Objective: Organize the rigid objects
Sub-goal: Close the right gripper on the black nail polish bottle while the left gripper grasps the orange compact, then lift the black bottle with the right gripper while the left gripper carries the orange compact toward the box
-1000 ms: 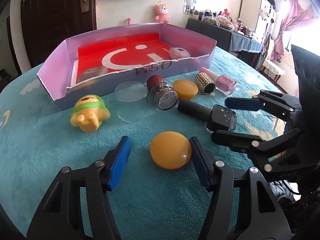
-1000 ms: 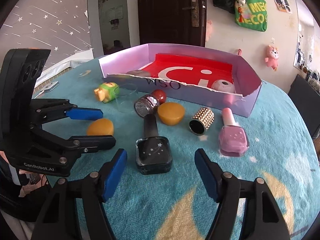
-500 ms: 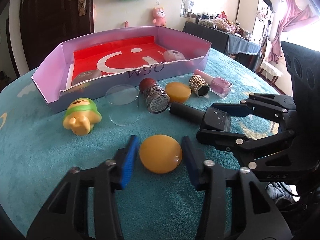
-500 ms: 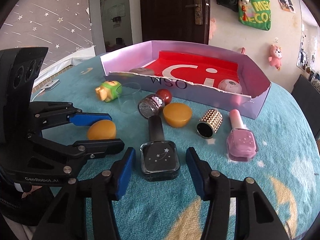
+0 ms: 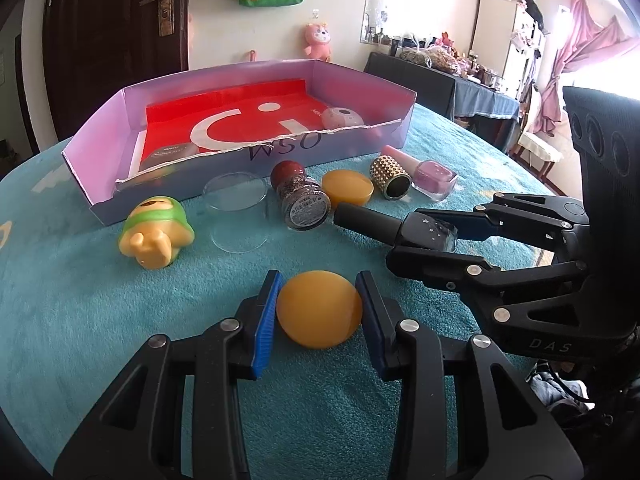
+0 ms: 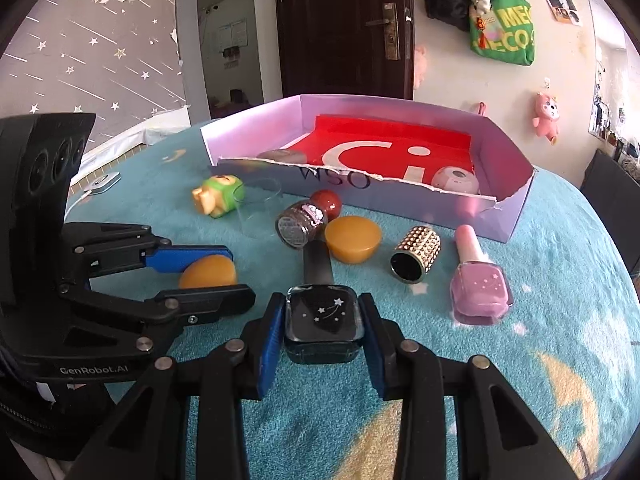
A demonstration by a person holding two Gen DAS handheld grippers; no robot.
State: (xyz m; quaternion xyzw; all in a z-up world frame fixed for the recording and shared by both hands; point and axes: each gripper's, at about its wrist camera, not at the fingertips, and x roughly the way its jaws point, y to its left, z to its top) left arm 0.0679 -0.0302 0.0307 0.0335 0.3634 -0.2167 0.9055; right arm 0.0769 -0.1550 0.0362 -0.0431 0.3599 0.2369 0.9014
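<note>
1. My left hand-held gripper [image 5: 319, 312] sat low on the table [image 5: 80, 320], its blue pads closed against both sides of the orange dome [image 5: 319, 309], which rested on the teal cloth between the fingers.
2. My right hand-held gripper [image 6: 323, 322] was clamped on the dark nail polish bottle [image 6: 324, 320]; the pads met the square glass body on its two flat sides, and the black cap pointed straight ahead, away from the fingers.
3. I judged the dome light, stiff and smooth. Its rounded flanks could squirt out of flat pads, so I wanted the hold across its widest part, as it looked to be.
4. The bottle I took for heavier, hard and breakable glass. The flat body was the right place to hold it; the narrow cap would let it swing.
5. Ahead of both grippers lay the lilac box [image 5: 100, 208] with its red lining, a low torn front wall facing me, and a couple of small things already inside.
6. Between the grippers and the box lay a glitter jar [image 5: 304, 200], a second orange dome [image 5: 347, 187], a studded gold cap [image 5: 391, 178], a pink polish bottle [image 5: 434, 178], a clear cup [image 5: 236, 212] and a green-capped toy [image 5: 156, 232].
7. Neither piece looked lifted yet; both needed carrying above that clutter.
</note>
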